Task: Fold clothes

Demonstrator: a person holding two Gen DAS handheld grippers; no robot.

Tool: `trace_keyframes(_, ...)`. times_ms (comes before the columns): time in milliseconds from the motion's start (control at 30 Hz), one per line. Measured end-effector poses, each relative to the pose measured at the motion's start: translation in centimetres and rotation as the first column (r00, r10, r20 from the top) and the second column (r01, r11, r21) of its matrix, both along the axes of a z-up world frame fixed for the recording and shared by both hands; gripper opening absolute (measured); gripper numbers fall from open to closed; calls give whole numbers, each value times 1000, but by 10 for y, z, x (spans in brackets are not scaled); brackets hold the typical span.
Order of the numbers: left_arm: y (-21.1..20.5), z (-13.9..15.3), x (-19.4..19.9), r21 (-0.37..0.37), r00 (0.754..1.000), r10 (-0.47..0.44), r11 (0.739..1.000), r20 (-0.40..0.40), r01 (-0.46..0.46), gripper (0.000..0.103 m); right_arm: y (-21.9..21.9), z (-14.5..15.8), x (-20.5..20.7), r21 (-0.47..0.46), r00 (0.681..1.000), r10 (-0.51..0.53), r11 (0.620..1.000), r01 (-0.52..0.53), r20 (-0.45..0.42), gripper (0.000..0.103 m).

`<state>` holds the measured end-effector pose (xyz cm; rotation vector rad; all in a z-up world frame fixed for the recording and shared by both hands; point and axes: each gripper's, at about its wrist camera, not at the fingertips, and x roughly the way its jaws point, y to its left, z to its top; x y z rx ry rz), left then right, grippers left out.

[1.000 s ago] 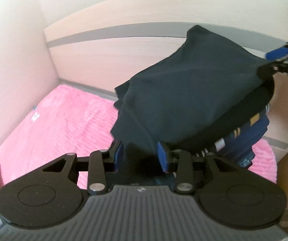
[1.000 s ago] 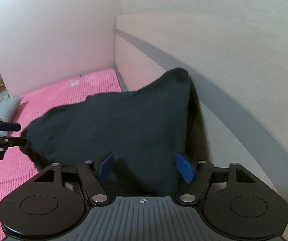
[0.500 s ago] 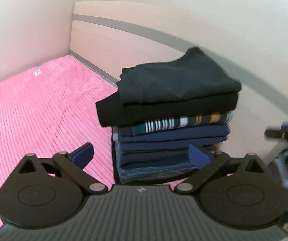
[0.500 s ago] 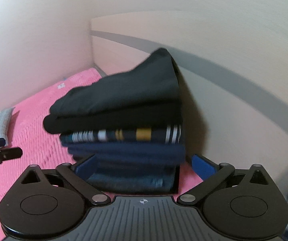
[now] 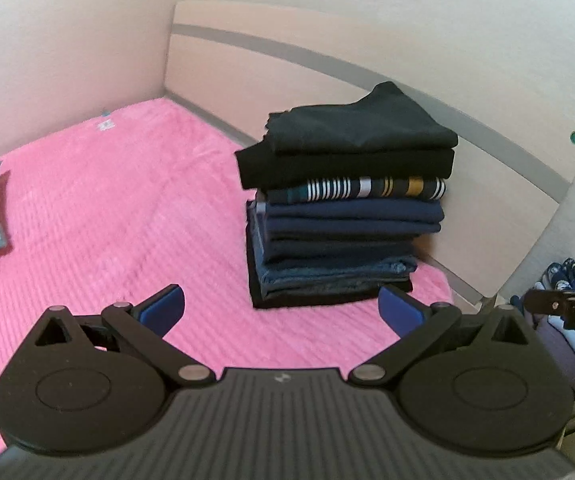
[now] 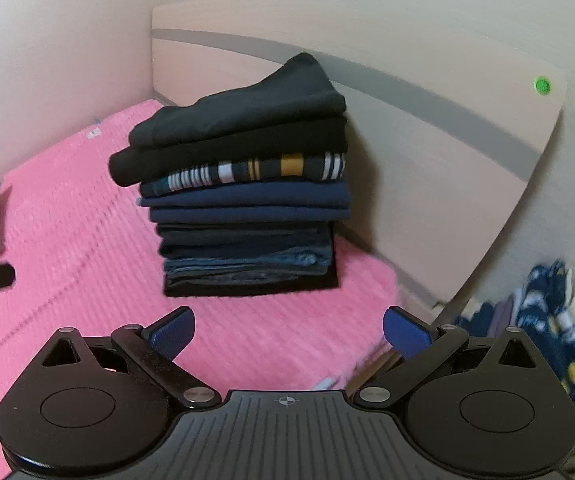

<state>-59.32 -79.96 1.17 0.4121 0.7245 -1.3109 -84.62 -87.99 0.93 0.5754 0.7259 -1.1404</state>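
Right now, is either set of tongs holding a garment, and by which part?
Nothing is held. The left tongs and right tongs are both open and empty, apart from the folded stack.

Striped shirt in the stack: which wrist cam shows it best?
Left wrist: the striped shirt is sharp there, its folded edge visible across the stack. Right wrist shows the same edge, but slightly motion-blurred.

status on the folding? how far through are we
Done: a stack of folded clothes sits on the pink blanket by the headboard, a black top uppermost. In hand: nothing; the left claw and right claw are both open and empty. Left: more patterned clothes show off the bed's right edge, blurred, apparently unfolded.
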Motion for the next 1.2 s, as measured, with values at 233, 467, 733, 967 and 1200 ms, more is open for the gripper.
trace_keyframes(233, -1, 0, -28, 46, 1000, 11, 999, 12, -12, 101, -9, 4, 1, 4, 998, 56, 998, -56, 6, 103)
trace_keyframes(467, -16, -5, -65, 101, 999, 3, 995, 36, -6, 101, -17, -1, -11, 0, 993, 118, 993, -118, -16, 103)
trace_keyframes(733, -29, -7, -85, 125, 998, 38, 991, 51, -44, 101, -24, -8, -30, 31, 991, 135, 990, -135, 4, 103)
trace_keyframes(967, -36, -8, -93, 133, 997, 65, 989, 46, -70, 101, -26, -7, -37, 30, 989, 148, 988, -149, 12, 103)
trace_keyframes(1200, -38, -11, -101, 140, 997, 50, 988, 65, -59, 102, -27, -7, -40, 29, 987, 158, 987, -159, 10, 103)
